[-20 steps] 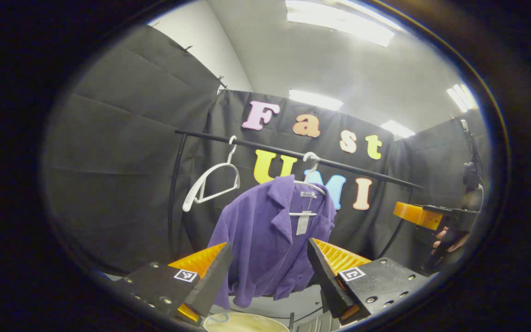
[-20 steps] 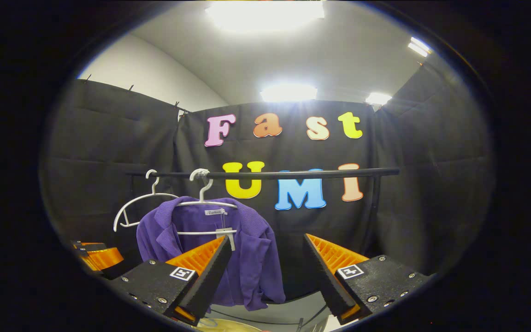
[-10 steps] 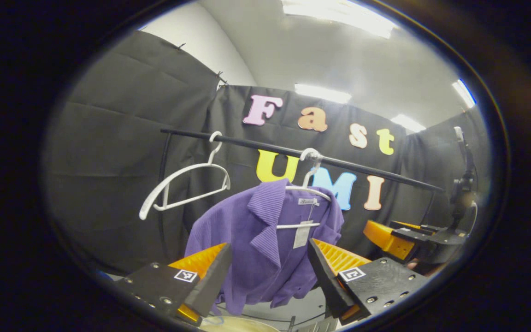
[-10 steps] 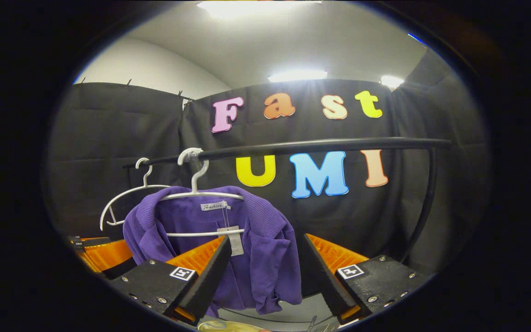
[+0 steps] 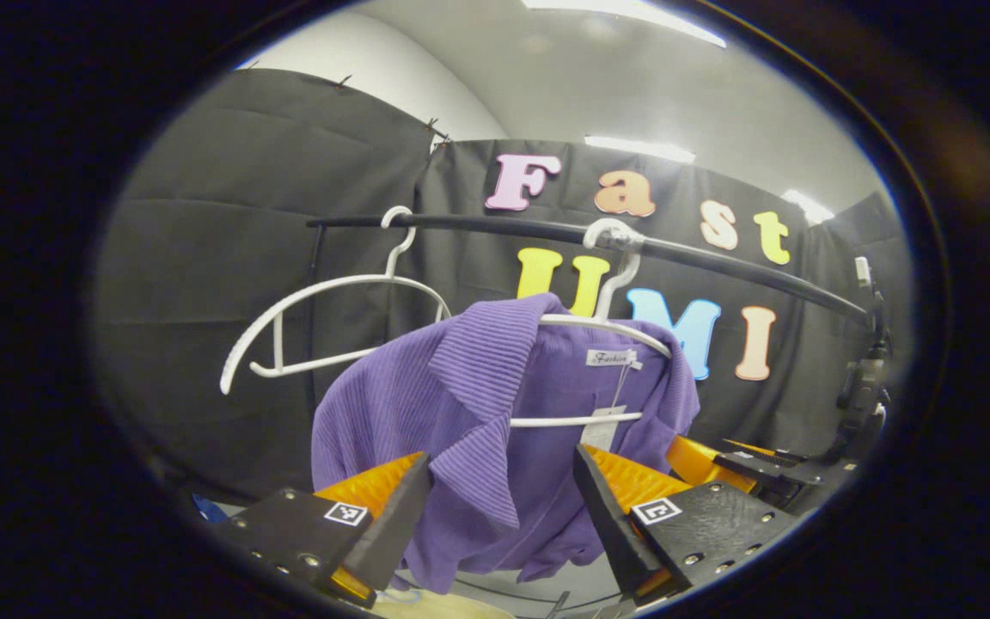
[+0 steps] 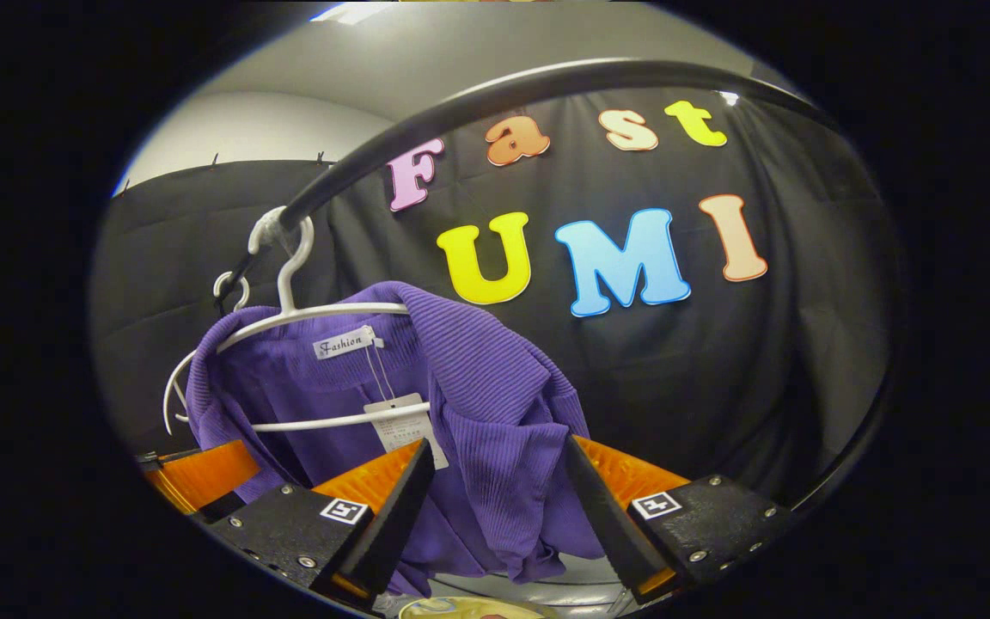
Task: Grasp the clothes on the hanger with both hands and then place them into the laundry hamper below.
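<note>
A purple ribbed shirt (image 5: 461, 413) (image 6: 478, 404) hangs on a white hanger (image 5: 607, 322) (image 6: 289, 301) from a black rail (image 5: 718, 258) (image 6: 426, 120). My left gripper (image 5: 499, 486) is open, its fingers on either side of the shirt's left collar and front. My right gripper (image 6: 495, 486) is open too, straddling the shirt's right shoulder and sleeve edge. The right gripper (image 5: 744, 460) also shows at the right of the left gripper view, just past the shirt. A pale hamper rim (image 5: 452, 606) (image 6: 461, 609) peeks in below the shirt.
An empty white hanger (image 5: 323, 318) (image 6: 203, 361) hangs on the rail left of the shirt. The rail's black upright (image 5: 314, 344) stands at the left and its curved end (image 6: 856, 430) bends down on the right. Black cloth walls close in all round.
Both grippers moved forward and up toward the shirt, which now looms larger between their open fingers. The rail has risen overhead in the right gripper view.
</note>
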{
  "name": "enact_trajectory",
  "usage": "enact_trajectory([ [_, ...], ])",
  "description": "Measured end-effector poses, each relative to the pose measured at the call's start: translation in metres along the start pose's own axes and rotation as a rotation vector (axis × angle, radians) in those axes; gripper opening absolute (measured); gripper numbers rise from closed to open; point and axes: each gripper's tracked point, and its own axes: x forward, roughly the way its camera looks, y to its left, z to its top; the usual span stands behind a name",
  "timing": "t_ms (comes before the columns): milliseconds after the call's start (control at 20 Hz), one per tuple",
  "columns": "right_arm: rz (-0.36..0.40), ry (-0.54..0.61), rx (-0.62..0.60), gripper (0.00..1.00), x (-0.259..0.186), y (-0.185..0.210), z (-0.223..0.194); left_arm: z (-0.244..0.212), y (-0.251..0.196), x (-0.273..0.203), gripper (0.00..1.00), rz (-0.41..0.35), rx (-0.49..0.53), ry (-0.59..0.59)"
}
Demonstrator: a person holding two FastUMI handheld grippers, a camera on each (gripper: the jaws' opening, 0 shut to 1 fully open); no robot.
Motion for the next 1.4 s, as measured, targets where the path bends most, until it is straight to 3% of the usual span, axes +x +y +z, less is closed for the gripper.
enact_trajectory([
  [50, 0.015, 0.008, 0.001, 0.95, 0.007, 0.002, -0.002, -0.001, 0.000, 0.006, 0.99, 0.012, 0.008, 0.001],
  [100, 0.030, 0.016, -0.006, 0.95, 0.014, 0.004, -0.006, -0.002, 0.000, 0.011, 0.95, 0.025, 0.017, 0.000],
  [200, 0.047, 0.041, -0.030, 0.95, 0.028, 0.007, -0.014, -0.006, 0.000, 0.019, 0.99, 0.060, 0.018, 0.002],
  [300, 0.026, 0.032, -0.054, 0.95, 0.041, 0.005, -0.015, -0.008, 0.005, 0.025, 0.95, 0.112, 0.003, -0.005],
  [500, 0.004, -0.027, -0.073, 0.95, 0.058, -0.003, -0.011, -0.013, 0.022, 0.036, 0.99, 0.200, 0.008, -0.012],
  [650, 0.032, -0.039, -0.062, 0.95, 0.065, 0.001, -0.014, -0.016, 0.023, 0.042, 0.94, 0.205, -0.003, -0.009],
  [800, 0.074, -0.029, -0.086, 0.95, 0.070, 0.009, -0.021, -0.014, 0.027, 0.044, 0.95, 0.218, 0.012, -0.021],
  [850, 0.078, -0.019, -0.103, 0.95, 0.072, 0.008, -0.024, -0.014, 0.030, 0.045, 0.99, 0.233, 0.016, -0.022],
  [900, 0.079, -0.009, -0.109, 0.95, 0.074, 0.008, -0.027, -0.013, 0.032, 0.044, 0.96, 0.250, 0.018, -0.029],
  [1100, 0.096, -0.016, -0.043, 0.89, 0.085, 0.005, -0.025, -0.007, 0.040, 0.047, 0.55, 0.284, 0.008, -0.061],
  [1150, 0.097, -0.022, -0.028, 0.86, 0.085, 0.003, -0.025, -0.009, 0.038, 0.047, 0.60, 0.275, 0.004, -0.061],
  [1250, 0.101, -0.026, -0.003, 0.67, 0.083, 0.001, -0.024, -0.007, 0.054, 0.044, 0.29, 0.310, 0.022, -0.073],
  [1350, 0.108, -0.035, 0.035, 0.43, 0.081, -0.002, -0.022, -0.005, 0.051, 0.034, 0.06, 0.263, 0.038, -0.086],
  [1400, 0.111, -0.038, 0.064, 0.30, 0.080, -0.005, -0.020, -0.004, 0.051, 0.030, 0.13, 0.248, 0.040, -0.094],
])
